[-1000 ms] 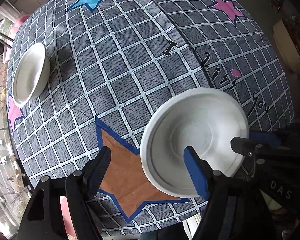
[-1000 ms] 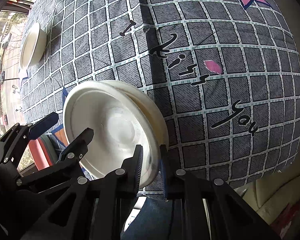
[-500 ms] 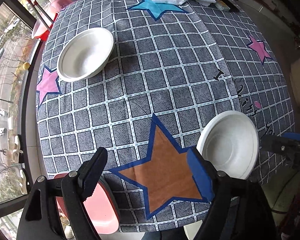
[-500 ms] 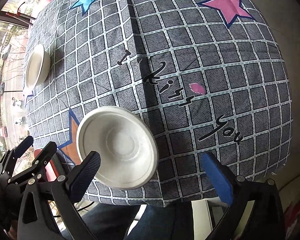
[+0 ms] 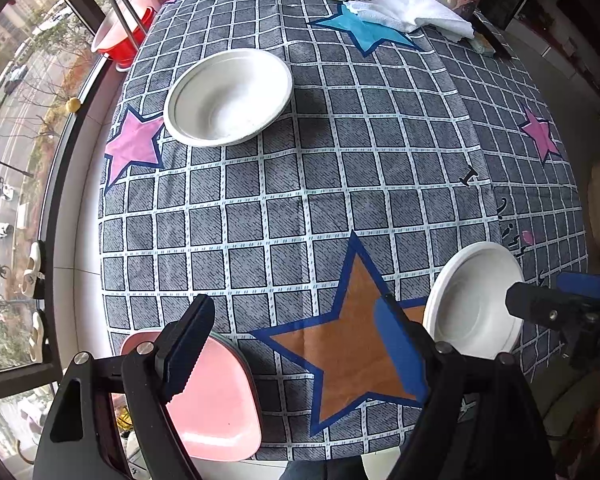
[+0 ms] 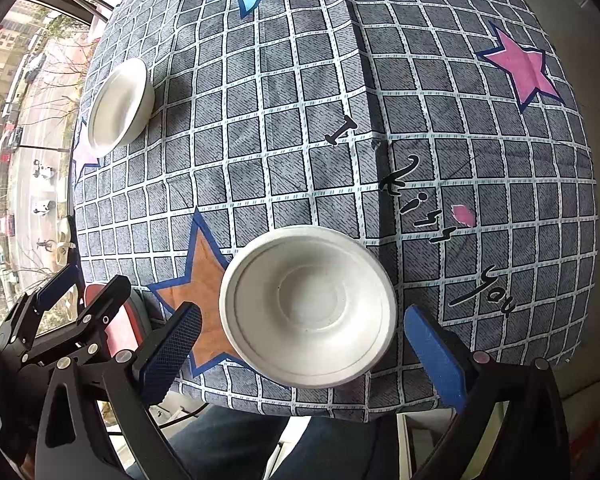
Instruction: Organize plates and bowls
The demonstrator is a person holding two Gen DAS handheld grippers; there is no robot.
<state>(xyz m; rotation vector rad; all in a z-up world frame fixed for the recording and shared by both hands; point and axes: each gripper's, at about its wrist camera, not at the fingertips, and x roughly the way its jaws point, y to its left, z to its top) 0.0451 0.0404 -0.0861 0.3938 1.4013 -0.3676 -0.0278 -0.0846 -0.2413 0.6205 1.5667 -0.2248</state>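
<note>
A home dining spot was suggested: a table (image 5: 300, 200) covered by a star-patterned cloth, set beside a street-facing window (image 5: 16, 120).

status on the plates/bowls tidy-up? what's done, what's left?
Done: one white bowl sits on the tablecloth near the front edge, and the right gripper has just opened, holding nothing.
In hand: nothing; the left gripper is open above the pink plate.
Left: the far white bowl stands apart, nothing is stacked, and the pink plate is ungrouped.
</note>
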